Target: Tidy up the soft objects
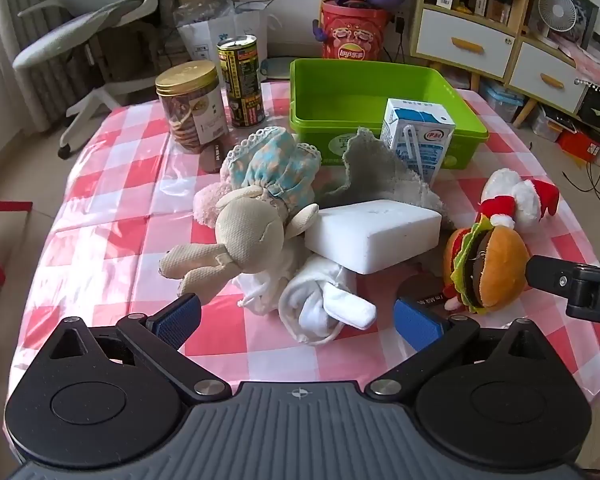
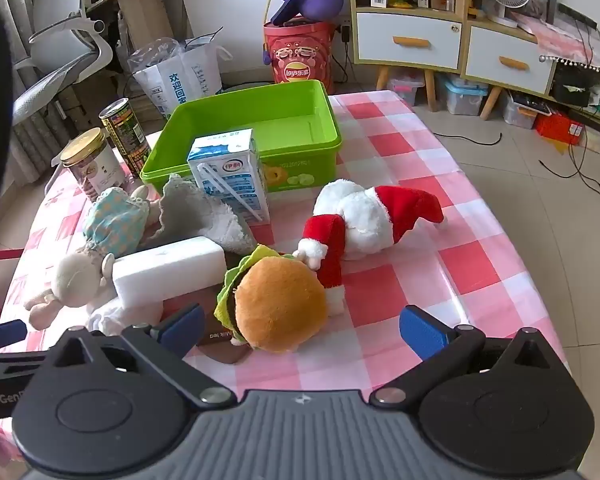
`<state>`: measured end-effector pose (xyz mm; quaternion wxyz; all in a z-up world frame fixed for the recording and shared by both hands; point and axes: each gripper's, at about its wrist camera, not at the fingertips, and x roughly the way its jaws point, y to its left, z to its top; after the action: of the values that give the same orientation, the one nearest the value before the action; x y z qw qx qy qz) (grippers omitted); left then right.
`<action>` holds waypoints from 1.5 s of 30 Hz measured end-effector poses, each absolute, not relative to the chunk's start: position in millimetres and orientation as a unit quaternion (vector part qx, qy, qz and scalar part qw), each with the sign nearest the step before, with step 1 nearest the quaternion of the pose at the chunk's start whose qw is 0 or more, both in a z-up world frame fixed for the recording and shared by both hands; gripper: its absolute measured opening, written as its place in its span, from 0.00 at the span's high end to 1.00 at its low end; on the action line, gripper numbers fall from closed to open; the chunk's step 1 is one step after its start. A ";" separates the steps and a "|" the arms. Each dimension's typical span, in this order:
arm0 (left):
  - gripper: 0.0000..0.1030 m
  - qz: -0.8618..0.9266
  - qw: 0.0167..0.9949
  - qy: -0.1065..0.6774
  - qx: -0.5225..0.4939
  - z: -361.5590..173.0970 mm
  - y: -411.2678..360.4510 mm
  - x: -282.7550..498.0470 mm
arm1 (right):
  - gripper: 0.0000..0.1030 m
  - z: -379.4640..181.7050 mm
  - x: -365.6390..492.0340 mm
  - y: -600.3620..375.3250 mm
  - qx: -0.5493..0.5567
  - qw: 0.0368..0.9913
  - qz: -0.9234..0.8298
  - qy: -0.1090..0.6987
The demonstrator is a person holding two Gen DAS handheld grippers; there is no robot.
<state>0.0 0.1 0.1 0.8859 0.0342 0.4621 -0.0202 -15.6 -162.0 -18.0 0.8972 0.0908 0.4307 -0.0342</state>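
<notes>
Sitting at the far side of the bench [image 1: 112,216], the green bin [image 1: 340,92] holds nothing that either view shows; its floor is bare green plastic. A milk carton [image 1: 418,136] stands upright just in front of its near wall, and a grey cloth [image 1: 374,174] is bunched beside the carton. Left of the bin stand a clear cookie jar [image 1: 192,108] with a gold lid and a tall printed can [image 1: 242,80].

All the soft things lie on the checked cloth outside the bin: a beige rabbit doll [image 1: 244,228] in a blue frilled dress, a white foam block [image 1: 374,232] resting partly on a knotted white cloth [image 1: 320,308], a burger plush [image 2: 278,300] and a Santa plush [image 2: 364,220] touching it.

The left gripper [image 1: 296,316] hovers low over the near edge, jaws spread wide on either side of the white cloth, gripping nothing. The right gripper [image 2: 302,330] is level with it, jaws also wide apart, with the burger plush between and just beyond the pads, not pinched.

A brown packet [image 2: 220,342] lettered "milk tea" is mostly hidden under the burger plush. The rabbit doll's face is turned away.
</notes>
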 end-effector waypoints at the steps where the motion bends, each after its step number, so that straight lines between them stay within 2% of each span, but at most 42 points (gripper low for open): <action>1: 0.05 -0.020 0.886 0.462 0.035 0.1 0.1 0.0 | 0.13 -18.3 -15.6 -161.7 0.090 0.897 -0.035 0.431; 45: 0.05 -0.015 0.897 0.441 0.025 10.7 7.8 -1.6 | 0.13 -12.5 -16.7 -159.9 0.089 0.902 -0.029 0.421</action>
<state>-1.6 7.8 10.7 0.8971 0.0254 0.4408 -0.0154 -16.7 -159.9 -12.5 0.9020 0.0888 0.4215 -0.0294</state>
